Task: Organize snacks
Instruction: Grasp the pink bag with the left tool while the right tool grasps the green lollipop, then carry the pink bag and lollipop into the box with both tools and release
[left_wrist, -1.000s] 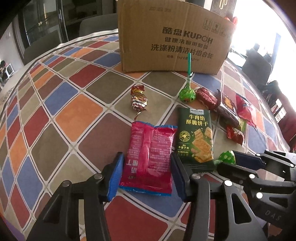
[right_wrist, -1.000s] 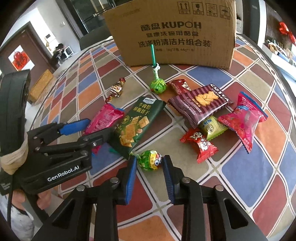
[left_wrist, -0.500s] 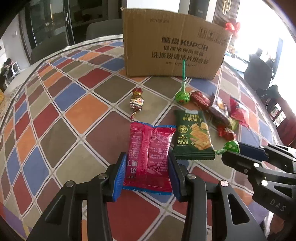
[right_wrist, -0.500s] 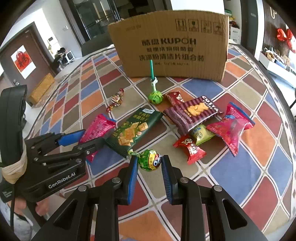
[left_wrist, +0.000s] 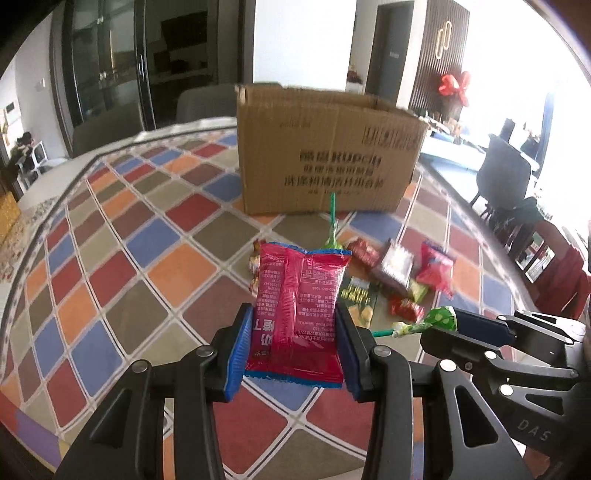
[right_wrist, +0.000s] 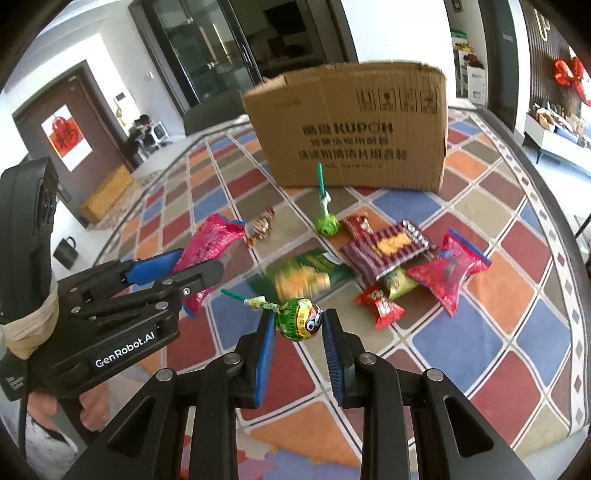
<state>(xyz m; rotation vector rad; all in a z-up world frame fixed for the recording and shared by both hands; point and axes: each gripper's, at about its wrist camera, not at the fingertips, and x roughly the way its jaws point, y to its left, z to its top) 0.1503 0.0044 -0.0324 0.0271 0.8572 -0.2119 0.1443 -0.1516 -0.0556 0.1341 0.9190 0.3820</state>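
The left gripper clamps a red packet above the table; the right gripper pinches a green lollipop. Risk: the round lollipop may slip out before reaching the cardboard box, as only its sides are held

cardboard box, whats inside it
Only the outer walls of the cardboard box show, printed side facing the cameras. Its inside is hidden from both views.
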